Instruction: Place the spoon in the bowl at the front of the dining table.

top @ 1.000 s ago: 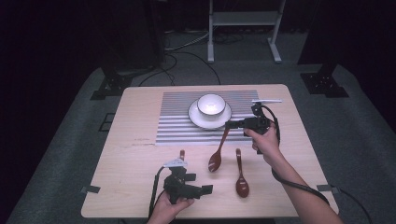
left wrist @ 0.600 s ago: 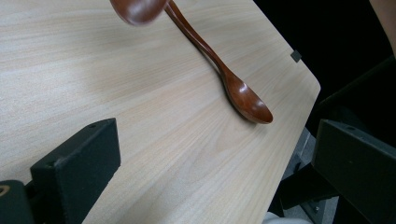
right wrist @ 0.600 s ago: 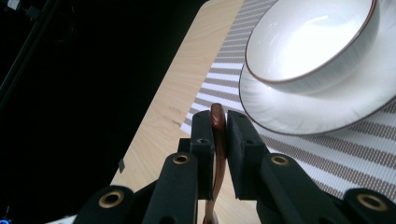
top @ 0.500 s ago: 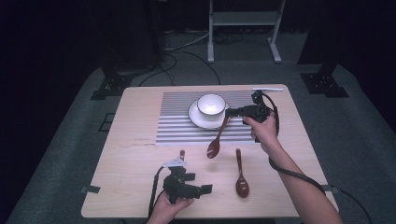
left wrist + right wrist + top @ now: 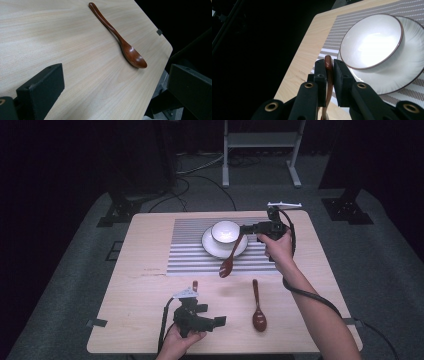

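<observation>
So the right gripper (image 5: 329,65) has its jaws pinched on the very tip of a wooden spoon's (image 5: 230,259) handle, and the rest hangs down below them with the scoop dangling over the striped mat (image 5: 185,251), just beside the plate (image 5: 210,247) and bowl (image 5: 372,40) that sit ahead of the jaws. Looks light and stiff, but that glossy lacquer is probably slippery, and gripped this far out it'll likely swing or pivot. I'd grab mid-handle instead. The left gripper (image 5: 112,87) has its jaws spread wide, low over the table (image 5: 75,55), with the second spoon (image 5: 120,40) lying flat beyond them. Can't really tell if the held handle is seated square between the pads.
</observation>
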`<state>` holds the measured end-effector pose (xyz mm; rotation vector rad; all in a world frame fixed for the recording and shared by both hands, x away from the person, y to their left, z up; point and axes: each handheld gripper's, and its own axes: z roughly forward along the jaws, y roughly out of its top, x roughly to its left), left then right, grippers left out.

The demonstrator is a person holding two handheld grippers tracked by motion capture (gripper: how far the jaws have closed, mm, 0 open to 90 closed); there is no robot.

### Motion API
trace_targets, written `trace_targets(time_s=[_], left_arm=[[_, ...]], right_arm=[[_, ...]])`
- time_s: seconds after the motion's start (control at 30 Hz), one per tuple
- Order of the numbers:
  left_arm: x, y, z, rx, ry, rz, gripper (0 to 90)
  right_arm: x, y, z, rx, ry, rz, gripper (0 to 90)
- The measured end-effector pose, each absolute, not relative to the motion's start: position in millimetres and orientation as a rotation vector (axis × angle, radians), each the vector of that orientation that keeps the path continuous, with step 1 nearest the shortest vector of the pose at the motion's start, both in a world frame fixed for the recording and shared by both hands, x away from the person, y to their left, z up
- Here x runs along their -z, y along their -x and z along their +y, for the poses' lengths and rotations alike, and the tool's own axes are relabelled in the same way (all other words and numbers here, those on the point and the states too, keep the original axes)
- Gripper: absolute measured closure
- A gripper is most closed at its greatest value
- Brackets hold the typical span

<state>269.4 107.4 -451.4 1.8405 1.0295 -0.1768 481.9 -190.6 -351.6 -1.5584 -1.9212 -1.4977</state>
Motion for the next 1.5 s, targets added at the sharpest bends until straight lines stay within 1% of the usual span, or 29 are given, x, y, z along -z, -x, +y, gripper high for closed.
trace_targets(time_s=[0.3,0.6,0.8,1.13,1.5], left_arm=[[450.8,-270.2,109.6,0.162,-1.841,1.028,0.1],[450.1,-270.3,110.3,0.164,-1.833,1.031,0.1],[449.8,-270.3,110.8,0.162,-1.828,1.031,0.1],[449.2,-270.1,111.4,0.164,-1.824,1.028,0.1],[448.8,-269.7,110.8,0.165,-1.826,1.022,0.1]], right_arm=[[337.0,-496.7,-185.3,1.509,1.607,-1.937,80.6],[314.9,-512.9,-174.7,1.533,1.652,-1.958,80.6],[309.1,-523.1,-174.0,1.554,1.707,-1.934,80.6],[306.3,-534.4,-180.7,1.633,1.858,-1.849,80.8],[314.5,-541.0,-192.8,1.664,1.966,-1.819,80.8]])
